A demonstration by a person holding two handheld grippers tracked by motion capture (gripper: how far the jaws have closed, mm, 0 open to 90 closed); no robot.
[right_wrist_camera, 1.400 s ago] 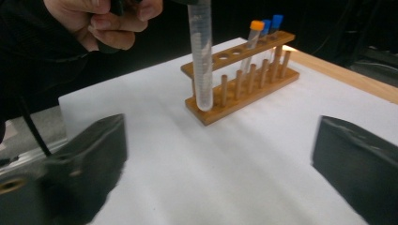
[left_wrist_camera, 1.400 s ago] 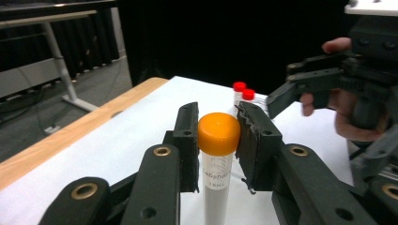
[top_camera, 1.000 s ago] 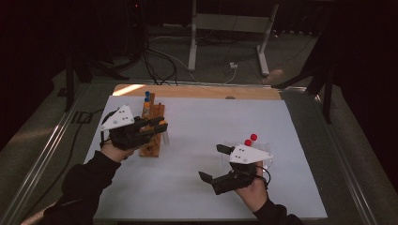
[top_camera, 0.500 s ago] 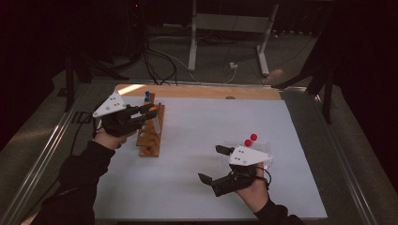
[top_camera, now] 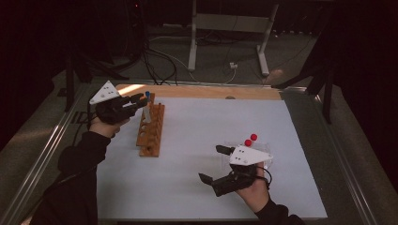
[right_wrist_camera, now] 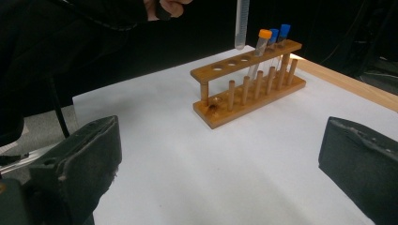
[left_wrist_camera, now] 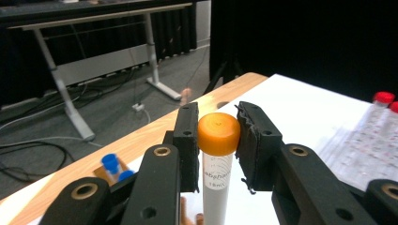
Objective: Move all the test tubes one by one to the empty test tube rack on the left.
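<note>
Fingers level — tube upright

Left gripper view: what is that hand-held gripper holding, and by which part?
The left hand-held gripper holds an orange-capped test tube, its pads clamped on either side of the cap at the very top; the tube hangs upright below the jaws.

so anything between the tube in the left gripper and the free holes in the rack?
Nothing visible. The left gripper holds the orange-capped tube upright, and in the right gripper view its tip hangs in open air above the wooden rack. The open holes lie uncovered beside the three tubes already seated.
</note>
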